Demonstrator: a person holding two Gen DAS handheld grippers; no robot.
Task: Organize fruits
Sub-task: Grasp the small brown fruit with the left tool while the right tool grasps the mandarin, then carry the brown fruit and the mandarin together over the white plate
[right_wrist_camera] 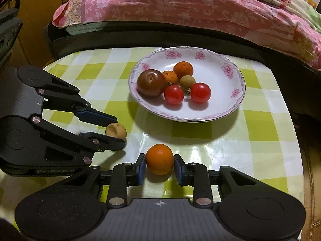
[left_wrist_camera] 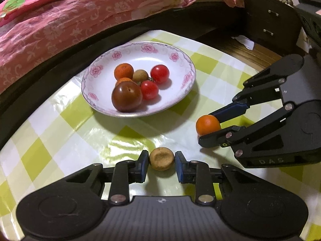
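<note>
A white floral plate (left_wrist_camera: 180, 64) (right_wrist_camera: 230, 104) holds several fruits: a dark brown tomato (left_wrist_camera: 126, 96) (right_wrist_camera: 151, 83), two red cherry tomatoes (left_wrist_camera: 159, 73) (right_wrist_camera: 200, 92), small oranges (left_wrist_camera: 123, 71) (right_wrist_camera: 183, 69) and a longan (left_wrist_camera: 140, 75) (right_wrist_camera: 187, 82). My left gripper (left_wrist_camera: 161, 160) (right_wrist_camera: 114, 129) is shut on a tan longan (left_wrist_camera: 161, 158) (right_wrist_camera: 116, 130) just above the table. My right gripper (right_wrist_camera: 159, 163) (left_wrist_camera: 208, 126) is shut on a small orange (right_wrist_camera: 159, 158) (left_wrist_camera: 208, 125) near the table's front.
The table has a green and white checked cloth (left_wrist_camera: 60, 144) (right_wrist_camera: 260, 132). A bed with pink floral bedding (left_wrist_camera: 70, 20) (right_wrist_camera: 180, 10) runs behind it. A dark drawer cabinet (left_wrist_camera: 268, 24) stands at the right in the left wrist view.
</note>
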